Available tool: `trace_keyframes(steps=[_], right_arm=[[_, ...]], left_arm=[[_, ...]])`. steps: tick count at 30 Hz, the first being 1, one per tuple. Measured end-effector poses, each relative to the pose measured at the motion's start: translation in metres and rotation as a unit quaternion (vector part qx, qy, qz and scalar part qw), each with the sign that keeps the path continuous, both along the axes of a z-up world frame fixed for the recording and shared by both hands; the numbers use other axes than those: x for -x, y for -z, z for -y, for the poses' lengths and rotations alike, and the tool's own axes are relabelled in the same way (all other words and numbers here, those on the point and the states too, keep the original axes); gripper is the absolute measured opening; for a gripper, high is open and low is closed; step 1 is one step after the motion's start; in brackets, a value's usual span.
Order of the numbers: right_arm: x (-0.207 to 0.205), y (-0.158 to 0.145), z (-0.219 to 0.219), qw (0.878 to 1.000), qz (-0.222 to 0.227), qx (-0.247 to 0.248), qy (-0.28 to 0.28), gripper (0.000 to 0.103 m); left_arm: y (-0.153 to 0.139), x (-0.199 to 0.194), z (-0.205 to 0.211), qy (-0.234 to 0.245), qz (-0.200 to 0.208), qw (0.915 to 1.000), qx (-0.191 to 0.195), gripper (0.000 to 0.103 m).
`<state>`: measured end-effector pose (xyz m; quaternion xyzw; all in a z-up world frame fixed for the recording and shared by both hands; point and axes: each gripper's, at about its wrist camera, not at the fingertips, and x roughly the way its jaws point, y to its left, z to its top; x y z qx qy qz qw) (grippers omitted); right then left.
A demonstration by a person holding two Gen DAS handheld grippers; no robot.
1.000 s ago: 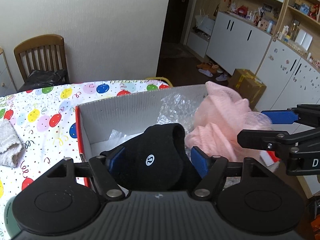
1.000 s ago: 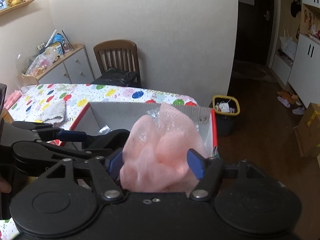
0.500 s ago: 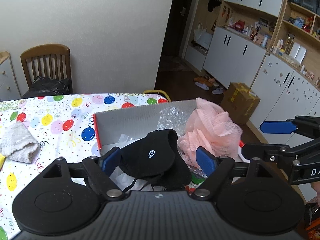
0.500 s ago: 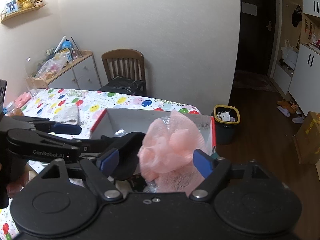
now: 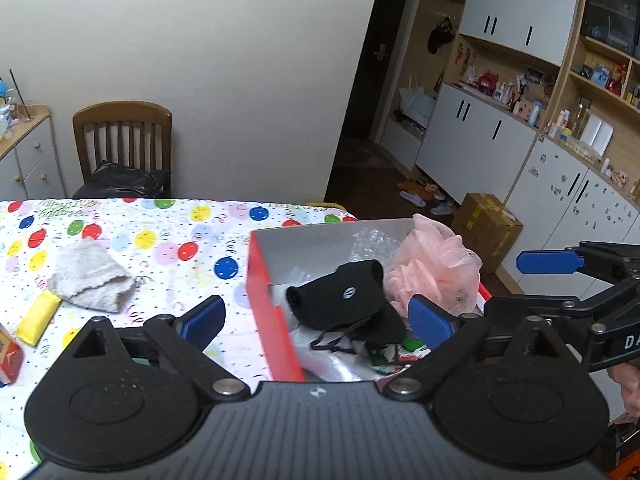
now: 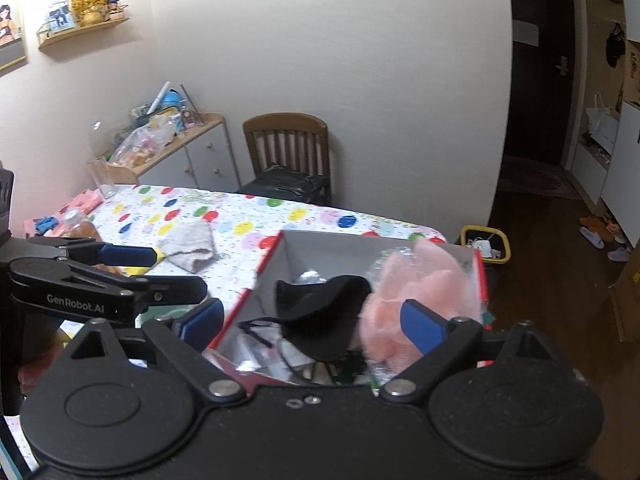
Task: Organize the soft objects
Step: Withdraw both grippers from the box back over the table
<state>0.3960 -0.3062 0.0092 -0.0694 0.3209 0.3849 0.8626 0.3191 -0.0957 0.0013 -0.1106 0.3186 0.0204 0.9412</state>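
A red cardboard box [image 5: 264,304] [image 6: 256,280] stands on the balloon-print table. Inside it lie a black cloth item with a small logo [image 5: 344,300] [image 6: 320,320] and a pink mesh bath pouf [image 5: 436,264] [image 6: 420,292], over clear plastic wrap. My left gripper [image 5: 316,320] is open and empty, above and behind the box's near edge. My right gripper [image 6: 312,320] is open and empty too, above the box's near side. A grey towel [image 5: 88,276] [image 6: 188,248] lies on the table left of the box, with a yellow sponge [image 5: 36,318] beside it.
A wooden chair [image 5: 124,140] with a black bag stands past the table's far edge. A cluttered sideboard [image 6: 168,148] is at the far left. A yellow-rimmed bin [image 6: 484,244] and a cardboard carton [image 5: 484,220] sit on the floor to the right.
Both grippers have opened and pulled back up from the box. The black cloth and the pink pouf were let go and now rest inside it.
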Motion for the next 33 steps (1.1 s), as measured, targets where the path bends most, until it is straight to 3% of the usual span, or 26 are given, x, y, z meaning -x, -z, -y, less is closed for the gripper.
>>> trace_keyframes(steps=[4, 10, 19, 24, 29, 33], right_arm=[[0.012, -0.001, -0.020, 1.000, -0.002, 0.000, -0.011, 0.097], [0.027, -0.005, -0.055, 1.000, -0.003, 0.000, -0.025, 0.097], [0.046, 0.001, -0.120, 0.999, -0.017, 0.013, -0.035, 0.097], [0.053, 0.002, -0.159, 0.999, -0.019, 0.020, -0.038, 0.097], [0.051, 0.006, -0.200, 0.999, -0.024, 0.027, -0.040, 0.097], [0.046, 0.012, -0.232, 0.998, -0.031, 0.037, -0.043, 0.097]], left_arm=[[0.001, 0.017, -0.024, -0.005, 0.002, 1.0000, 0.004, 0.103], [0.010, 0.042, -0.060, -0.027, 0.004, 0.9995, -0.017, 0.103], [0.023, 0.080, -0.128, -0.062, 0.024, 0.9977, -0.016, 0.103], [0.033, 0.086, -0.148, -0.074, 0.021, 0.9942, -0.076, 0.103], [0.048, 0.084, -0.169, -0.069, 0.024, 0.9927, -0.096, 0.103], [0.062, 0.075, -0.186, -0.098, 0.030, 0.9872, -0.122, 0.103]])
